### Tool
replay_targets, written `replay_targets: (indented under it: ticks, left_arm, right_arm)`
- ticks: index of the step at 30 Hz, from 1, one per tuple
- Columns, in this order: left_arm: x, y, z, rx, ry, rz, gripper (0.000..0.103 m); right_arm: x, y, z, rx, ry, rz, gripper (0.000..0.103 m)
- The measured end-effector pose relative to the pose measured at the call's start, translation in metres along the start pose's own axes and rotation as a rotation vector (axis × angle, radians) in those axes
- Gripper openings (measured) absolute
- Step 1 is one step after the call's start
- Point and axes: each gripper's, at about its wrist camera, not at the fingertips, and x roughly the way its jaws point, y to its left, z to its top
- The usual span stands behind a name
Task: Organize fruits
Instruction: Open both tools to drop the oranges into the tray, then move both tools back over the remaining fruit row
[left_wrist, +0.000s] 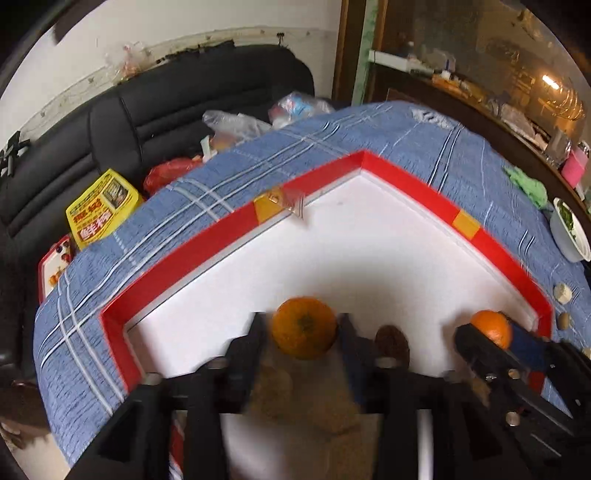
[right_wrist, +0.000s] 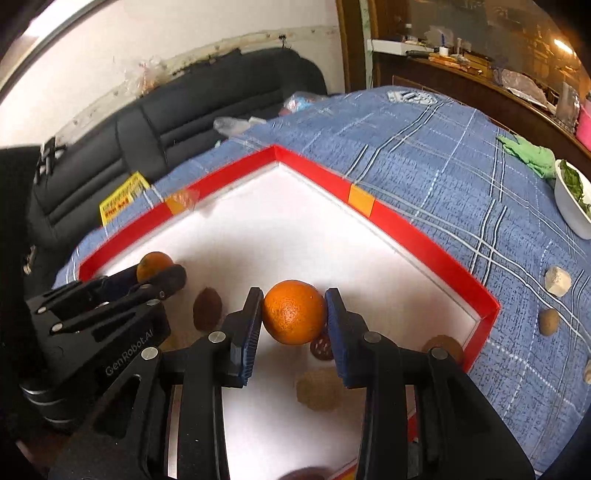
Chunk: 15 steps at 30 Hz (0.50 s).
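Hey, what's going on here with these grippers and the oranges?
A person is sorting fruit with two handheld grippers over a red-edged white tray on a blue plaid cloth. The left gripper and the right gripper each have an orange between their fingers: the left orange and the right orange. Brown fruits, such as the nearest one, lie on the tray below them.

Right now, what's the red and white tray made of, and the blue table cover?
The tray looks like thin plastic or coated card: its red rim is smooth, glossy and sharply folded, its white floor flat and matte. I can't tell which. The table cover looks like woven cotton cloth: a nubbly blue weave with white plaid lines, draping softly over the edge.
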Motion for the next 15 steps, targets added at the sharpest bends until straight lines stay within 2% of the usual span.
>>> replay_targets:
  ticks: [1,2,4,8,10,13,15]
  left_arm:
    - [-0.003,0.002,-0.002,-0.012,0.005,0.009,0.065]
    - [-0.006,0.003,-0.004,-0.020,-0.002,0.012,0.066]
    - [-0.018,0.004,-0.007,-0.035,-0.027,0.028,0.067]
    - [-0.042,0.007,-0.010,-0.060,-0.066,0.038,0.069]
    - [-0.060,0.008,-0.011,-0.082,-0.099,0.040,0.069]
    - [-0.094,0.006,-0.014,-0.114,-0.184,0.013,0.071]
    - [-0.113,-0.001,-0.018,-0.114,-0.240,-0.012,0.073]
  right_arm:
    - [-0.003,0.001,-0.001,-0.011,-0.002,-0.011,0.034]
    - [-0.007,0.002,-0.003,-0.017,-0.009,-0.016,0.035]
    - [-0.023,0.001,-0.004,-0.019,-0.039,-0.015,0.048]
    - [-0.063,-0.004,-0.005,-0.029,-0.116,-0.028,0.052]
    - [-0.089,-0.008,-0.007,-0.036,-0.165,-0.040,0.053]
    - [-0.131,-0.020,-0.013,-0.015,-0.251,-0.058,0.060]
    - [-0.160,-0.034,-0.021,0.008,-0.311,-0.079,0.061]
